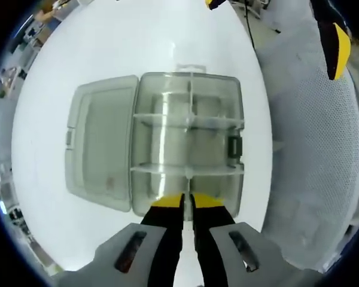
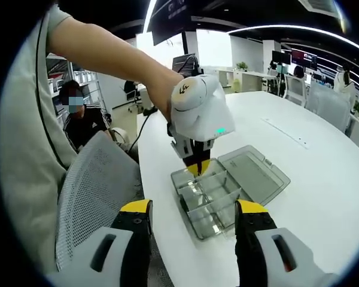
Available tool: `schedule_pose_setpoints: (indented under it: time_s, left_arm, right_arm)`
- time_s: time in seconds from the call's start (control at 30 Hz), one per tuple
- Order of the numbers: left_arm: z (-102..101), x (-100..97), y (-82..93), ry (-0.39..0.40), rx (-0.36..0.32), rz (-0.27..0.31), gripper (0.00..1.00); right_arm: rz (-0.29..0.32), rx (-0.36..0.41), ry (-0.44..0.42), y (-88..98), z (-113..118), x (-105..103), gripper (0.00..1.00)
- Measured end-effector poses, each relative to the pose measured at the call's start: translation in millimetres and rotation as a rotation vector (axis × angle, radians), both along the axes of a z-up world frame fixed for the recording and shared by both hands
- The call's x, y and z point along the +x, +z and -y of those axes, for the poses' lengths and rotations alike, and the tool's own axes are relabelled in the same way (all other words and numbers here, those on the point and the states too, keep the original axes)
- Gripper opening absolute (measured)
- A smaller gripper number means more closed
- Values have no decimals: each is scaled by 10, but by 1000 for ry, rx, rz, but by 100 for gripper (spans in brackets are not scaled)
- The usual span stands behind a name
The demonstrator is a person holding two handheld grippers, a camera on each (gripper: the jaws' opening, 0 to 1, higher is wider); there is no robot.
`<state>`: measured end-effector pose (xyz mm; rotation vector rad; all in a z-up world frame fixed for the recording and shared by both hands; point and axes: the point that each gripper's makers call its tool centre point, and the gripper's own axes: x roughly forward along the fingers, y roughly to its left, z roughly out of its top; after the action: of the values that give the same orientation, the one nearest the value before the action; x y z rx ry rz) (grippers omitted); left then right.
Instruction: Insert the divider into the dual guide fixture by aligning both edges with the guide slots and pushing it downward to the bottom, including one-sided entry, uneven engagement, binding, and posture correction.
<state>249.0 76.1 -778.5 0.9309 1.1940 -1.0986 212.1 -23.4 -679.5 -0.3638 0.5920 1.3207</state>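
Left tongs [image 1: 186,199], black with yellow tips, rise from the bottom of the left gripper view with their jaws drawn nearly together, only a thin gap between them, poised at the near wall of a clear grey plastic compartment box [image 1: 188,137]. Whether a thin clear divider sits pinched in that gap cannot be told. Inside the box, translucent plastic dividers [image 1: 188,122] stand in the guide slots, two running across and one along the middle. The box's hinged clear lid [image 1: 102,146] lies flat open beside it on the white counter [image 1: 107,54]. A grey mesh chair [image 1: 314,149] stands beyond the counter edge, and a yellow tip of the other tongs enters at the upper right.

Right tongs [image 2: 192,218] stand wide apart in the right gripper view, holding nothing, well back from the box [image 2: 212,197] and near the counter [image 2: 323,179] edge. Farther on, a person's hand [image 2: 161,89] grips the white housing of the left tongs [image 2: 197,169], whose tips point down into the far end of the box. The open lid [image 2: 257,173] lies to the right. The mesh chair [image 2: 96,185] stands just beside the counter, with a seated person and office desks behind.
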Motion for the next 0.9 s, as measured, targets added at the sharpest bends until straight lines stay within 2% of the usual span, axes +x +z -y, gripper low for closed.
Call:
schedule_pose_setpoints:
  time_s: [0.3,0.5,0.63,0.77,0.9]
  left_arm:
    - [20,27,115,40,-61,29,13]
    - [-6,4,178,50,-106,84,20]
    - [-18,6,243,77,-150,132,21]
    - [-17,-39,291,104,-197,151,22]
    - [-8,-48,353,125,-245,193,24]
  right_arm:
    - [3,2,-1,13,2,3,53]
    - [3,2,-5,7,16,18,53]
    - [4,1,-3,14,17,20,53]
    - [7,-1,-1,15,18,21,53]
    - [10,-1,-3,29,31,26,53]
